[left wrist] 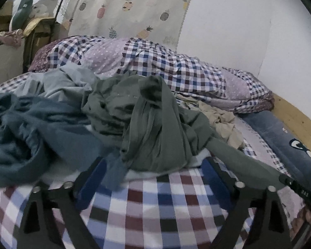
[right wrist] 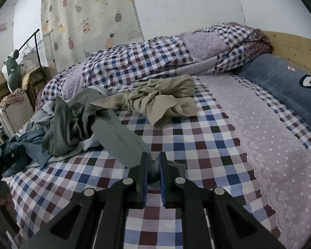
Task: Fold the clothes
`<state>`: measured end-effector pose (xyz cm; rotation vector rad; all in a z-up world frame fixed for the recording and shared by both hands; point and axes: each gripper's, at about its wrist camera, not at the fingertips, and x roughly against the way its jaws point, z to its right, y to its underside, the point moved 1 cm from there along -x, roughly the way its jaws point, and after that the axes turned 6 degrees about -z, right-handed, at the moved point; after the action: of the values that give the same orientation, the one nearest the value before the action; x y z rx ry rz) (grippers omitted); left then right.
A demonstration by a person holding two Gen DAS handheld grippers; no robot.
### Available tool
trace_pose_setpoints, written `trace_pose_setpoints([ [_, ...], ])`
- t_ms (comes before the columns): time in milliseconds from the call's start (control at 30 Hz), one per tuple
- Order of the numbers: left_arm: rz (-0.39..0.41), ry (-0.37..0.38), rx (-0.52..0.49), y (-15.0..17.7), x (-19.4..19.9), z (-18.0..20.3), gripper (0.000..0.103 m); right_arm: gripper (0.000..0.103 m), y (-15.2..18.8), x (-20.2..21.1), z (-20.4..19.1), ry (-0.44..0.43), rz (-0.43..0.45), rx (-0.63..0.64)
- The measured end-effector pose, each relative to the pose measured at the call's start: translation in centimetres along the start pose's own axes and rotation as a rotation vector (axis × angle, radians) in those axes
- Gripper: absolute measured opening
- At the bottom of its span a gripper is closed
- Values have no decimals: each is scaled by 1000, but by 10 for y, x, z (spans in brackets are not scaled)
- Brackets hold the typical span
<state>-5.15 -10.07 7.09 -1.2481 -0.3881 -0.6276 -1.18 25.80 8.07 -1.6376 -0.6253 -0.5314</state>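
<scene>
- I take the pile of laundry on the checked bedsheet (right wrist: 197,145) as my landmark. The grey-green garment (left wrist: 151,124) sits on top of that heap, crumpled, with one long flat strip of it drawn out from the heap toward my right side.
- My right gripper (right wrist: 154,166) is closed on the end of that strip; I can see bunched cloth pinched between the blue pads, and the strip runs taut from there back to the pile.
- My left gripper (left wrist: 153,178) stands wide open just in front of the pile, with nothing between its fingers.
- A blue-grey garment (left wrist: 31,128) lies left of the pile's top; a beige garment (right wrist: 163,99) lies apart, beyond it, toward the rolled quilt (right wrist: 155,58).
- I judge the green cloth light, limp and thin: it will sag and twist, and tangled folds may drag its neighbours along.
- I would take the second hold on a free hem or corner near the pile's front edge, not the bulky middle.
</scene>
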Motion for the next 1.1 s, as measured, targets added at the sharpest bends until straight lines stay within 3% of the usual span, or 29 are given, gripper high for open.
trace_pose_setpoints([
  [233,-28,-51,-88,-16,-38,11,75,9,0,-11,9,-3,-32,-14],
  [300,-50,-62,-84,-18,-48,9,61,9,0,-12,10,-5,-36,-12],
  [467,-81,-95,-37,-19,-63,-2,39,9,-1,-14,11,-8,-42,-10],
  [500,-89,-97,-27,-19,-66,-4,30,9,-1,-15,11,-8,-44,-11],
  [600,-123,-88,-4,-15,-71,-10,12,9,0,-17,12,-8,-51,-17],
  [633,-129,-80,3,-14,-71,-11,11,9,0,-17,13,-7,-53,-18],
  [667,-129,-71,7,-13,-70,-11,1,9,0,-18,13,-5,-55,-18],
  [1100,-52,21,-72,-7,-10,12,0,9,-8,-3,23,48,-10,-33],
])
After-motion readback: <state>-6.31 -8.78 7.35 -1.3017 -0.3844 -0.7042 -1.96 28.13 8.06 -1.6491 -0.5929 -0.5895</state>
